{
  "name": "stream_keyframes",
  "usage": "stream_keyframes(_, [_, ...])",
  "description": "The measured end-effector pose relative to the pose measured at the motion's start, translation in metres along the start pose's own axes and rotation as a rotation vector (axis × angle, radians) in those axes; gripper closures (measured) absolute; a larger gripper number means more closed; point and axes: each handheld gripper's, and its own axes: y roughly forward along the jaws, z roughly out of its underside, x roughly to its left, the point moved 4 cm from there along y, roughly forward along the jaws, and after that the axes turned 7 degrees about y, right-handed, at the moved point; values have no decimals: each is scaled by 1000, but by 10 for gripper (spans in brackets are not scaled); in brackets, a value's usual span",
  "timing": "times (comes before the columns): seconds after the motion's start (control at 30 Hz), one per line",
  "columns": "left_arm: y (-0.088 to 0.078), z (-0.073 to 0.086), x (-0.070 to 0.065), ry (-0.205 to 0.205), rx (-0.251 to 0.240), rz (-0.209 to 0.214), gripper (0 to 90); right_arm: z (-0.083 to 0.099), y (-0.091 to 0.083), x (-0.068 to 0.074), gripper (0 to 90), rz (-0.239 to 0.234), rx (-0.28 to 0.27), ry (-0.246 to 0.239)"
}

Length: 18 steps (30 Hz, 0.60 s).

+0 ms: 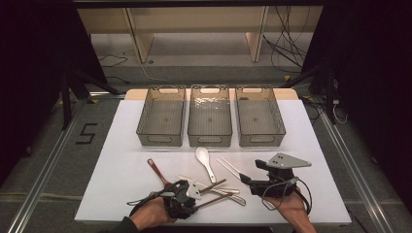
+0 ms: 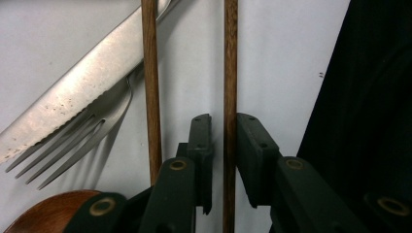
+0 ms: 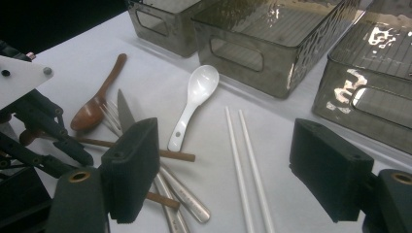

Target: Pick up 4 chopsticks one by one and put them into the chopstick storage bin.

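High view: both grippers low at the near edge of the white table (image 1: 121, 170).
Left gripper (image 1: 210, 191) sits among the cutlery; right gripper (image 1: 245, 180) waits beside it. Left gripper view: black jaws flank one brown chopstick (image 2: 230, 73) with slim gaps, not yet pinching; its twin (image 2: 151, 87) lies beside a fork (image 2: 73, 150) and knife (image 2: 82, 87). Right gripper view: jaws wide apart over white chopsticks (image 3: 243, 160), near a white spoon (image 3: 194, 97).

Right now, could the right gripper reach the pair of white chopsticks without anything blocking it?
Probably yes: the right gripper has open jaws, and the white chopsticks lie bare on the table just ahead.
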Motion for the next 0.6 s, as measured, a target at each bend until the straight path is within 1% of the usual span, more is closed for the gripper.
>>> stream_keyframes(0.07, [0, 0, -1, 5, 0, 6, 828, 0, 0, 0, 275, 0, 1, 1])
stream_keyframes(0.2, [0, 0, 0, 12, -2, 15, 837, 0, 0, 0, 276, -1, 3, 2])
stream_keyframes(0.3, [0, 0, -1, 26, -4, 9, 841, 0, 0, 0, 276, -2, 3, 2])
stream_keyframes(0.4, [-2, -1, -1, 30, -17, 10, 842, 0, 0, 0, 277, -3, -1, 3])
stream_keyframes(0.6, [-13, -5, 2, 15, -64, 12, 844, 0, -1, -2, 277, -2, -2, 8])
